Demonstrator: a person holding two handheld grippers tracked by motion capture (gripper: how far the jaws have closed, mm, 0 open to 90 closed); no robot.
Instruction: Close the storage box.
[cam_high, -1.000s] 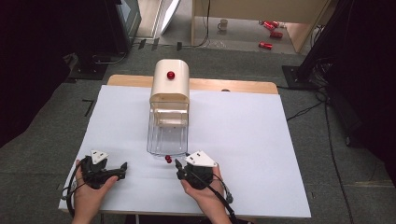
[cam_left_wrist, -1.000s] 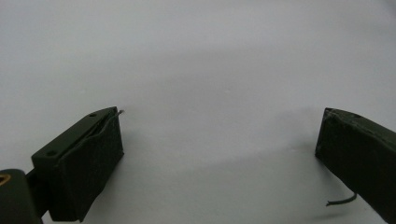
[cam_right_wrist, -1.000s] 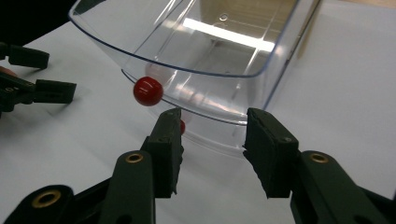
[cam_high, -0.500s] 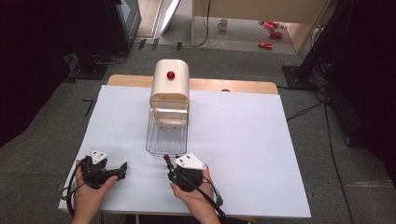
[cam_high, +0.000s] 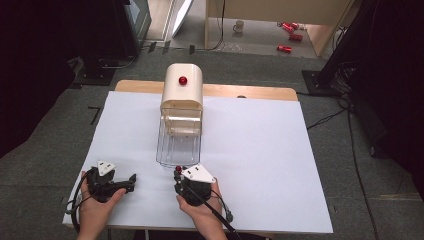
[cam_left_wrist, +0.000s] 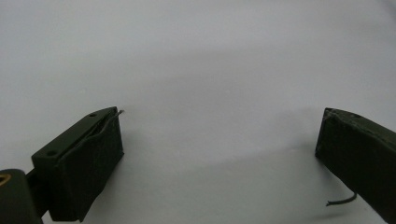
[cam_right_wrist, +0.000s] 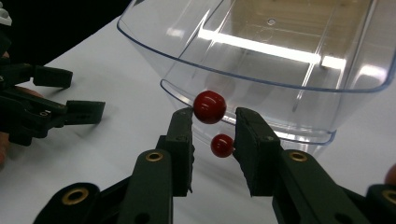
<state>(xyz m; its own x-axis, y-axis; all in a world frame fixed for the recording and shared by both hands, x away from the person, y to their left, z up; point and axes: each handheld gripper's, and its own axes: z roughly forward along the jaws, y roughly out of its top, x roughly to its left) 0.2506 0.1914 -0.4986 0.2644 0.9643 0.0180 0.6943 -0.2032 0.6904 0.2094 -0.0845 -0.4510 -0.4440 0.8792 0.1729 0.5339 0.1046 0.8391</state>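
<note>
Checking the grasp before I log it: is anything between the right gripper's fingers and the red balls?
Nothing visible. In the right gripper view the fingers flank two red balls: the upper ball sits at their tips, the lower ball in the gap, just before the clear bin's lip.

The clear bin (cam_high: 179, 142) and cream housing (cam_high: 182, 92) block the table's (cam_high: 280, 165) centre; white surface either side lies open for passage.

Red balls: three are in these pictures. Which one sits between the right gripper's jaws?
The upper, larger-looking red ball, at the jaw tips of the right gripper. A second ball lies lower; the third sits atop the cream dispenser.
</note>
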